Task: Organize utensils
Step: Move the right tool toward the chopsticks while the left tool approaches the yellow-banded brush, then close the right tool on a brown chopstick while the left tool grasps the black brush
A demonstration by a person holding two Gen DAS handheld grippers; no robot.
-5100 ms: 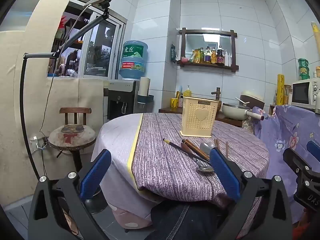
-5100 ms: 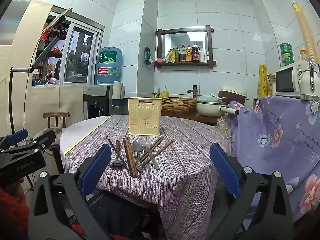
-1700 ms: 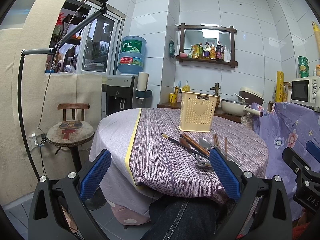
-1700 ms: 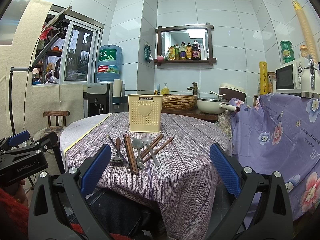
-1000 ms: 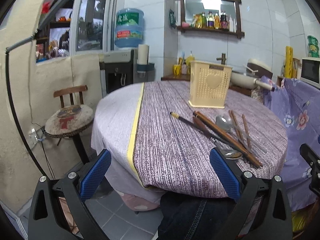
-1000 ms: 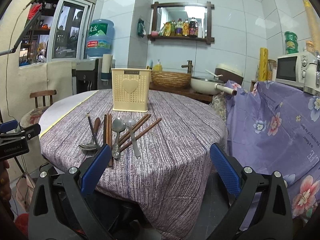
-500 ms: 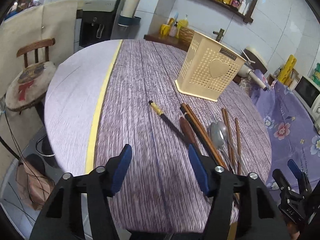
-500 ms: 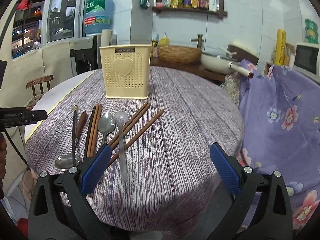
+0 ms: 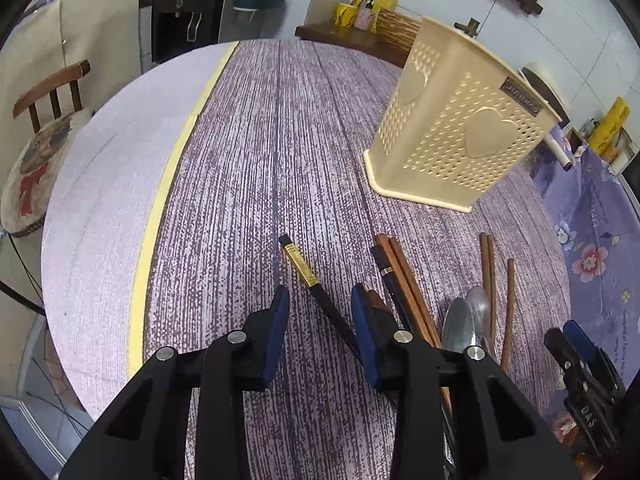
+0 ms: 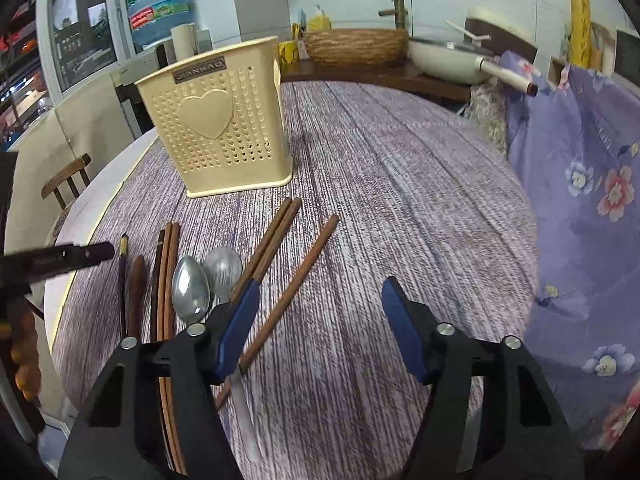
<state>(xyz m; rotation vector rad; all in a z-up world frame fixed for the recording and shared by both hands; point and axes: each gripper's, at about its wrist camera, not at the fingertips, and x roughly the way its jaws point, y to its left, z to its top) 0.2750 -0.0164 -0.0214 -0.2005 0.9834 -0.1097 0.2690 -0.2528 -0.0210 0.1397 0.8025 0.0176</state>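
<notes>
Over the counter (image 9: 240, 184), both tools have dropped toward the utensils: left tool (image 9: 320, 324) closing around the black chopstick (image 9: 320, 296), right tool (image 10: 316, 320) closing, empty.

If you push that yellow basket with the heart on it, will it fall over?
Probably it slides first. The basket looks like thin, holey plastic, so likely light, and no utensil shows above its rim. It is tall on a flared base, so a push near the top might tip it.
</notes>
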